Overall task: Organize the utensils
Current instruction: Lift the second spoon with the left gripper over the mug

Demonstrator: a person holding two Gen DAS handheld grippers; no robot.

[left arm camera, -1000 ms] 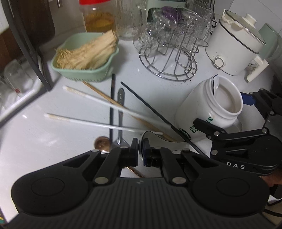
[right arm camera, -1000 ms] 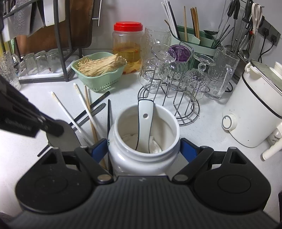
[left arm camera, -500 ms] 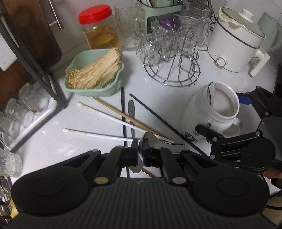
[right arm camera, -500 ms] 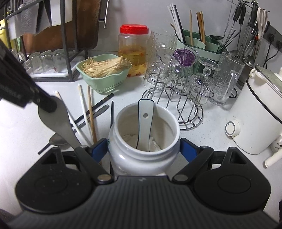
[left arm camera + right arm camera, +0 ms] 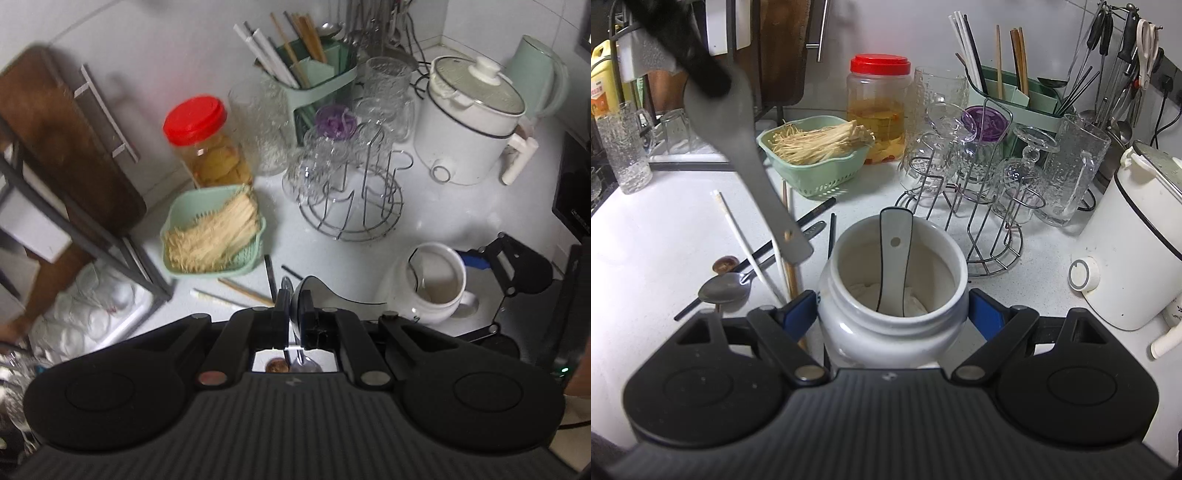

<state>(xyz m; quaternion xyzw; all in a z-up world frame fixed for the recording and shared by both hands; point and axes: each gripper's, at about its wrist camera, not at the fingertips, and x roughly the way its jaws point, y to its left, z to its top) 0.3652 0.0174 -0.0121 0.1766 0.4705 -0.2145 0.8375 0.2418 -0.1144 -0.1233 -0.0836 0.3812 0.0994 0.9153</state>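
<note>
My left gripper (image 5: 294,306) is shut on a grey flat-handled spoon (image 5: 332,293), held up above the counter. In the right wrist view that spoon (image 5: 738,140) hangs handle-down at the upper left, over the loose utensils. My right gripper (image 5: 892,314) is shut on a white ceramic jar (image 5: 890,332) standing on the counter, with a white spoon (image 5: 895,258) inside it. On the counter lie white chopsticks (image 5: 738,236), wooden chopsticks (image 5: 788,266), black chopsticks (image 5: 812,214) and a metal spoon (image 5: 724,290). A green utensil holder (image 5: 1015,96) with chopsticks stands at the back.
A green basket of enoki mushrooms (image 5: 812,151) and a red-lidded jar (image 5: 879,107) stand behind the loose utensils. A wire rack of glasses (image 5: 979,184) is centre right, a white cooker (image 5: 1137,240) far right. A dark dish rack with glasses (image 5: 624,147) is on the left.
My left gripper has risen well above the counter with the grey spoon in it, and its view now takes in the back wall. The right gripper and the jar have stayed put.
</note>
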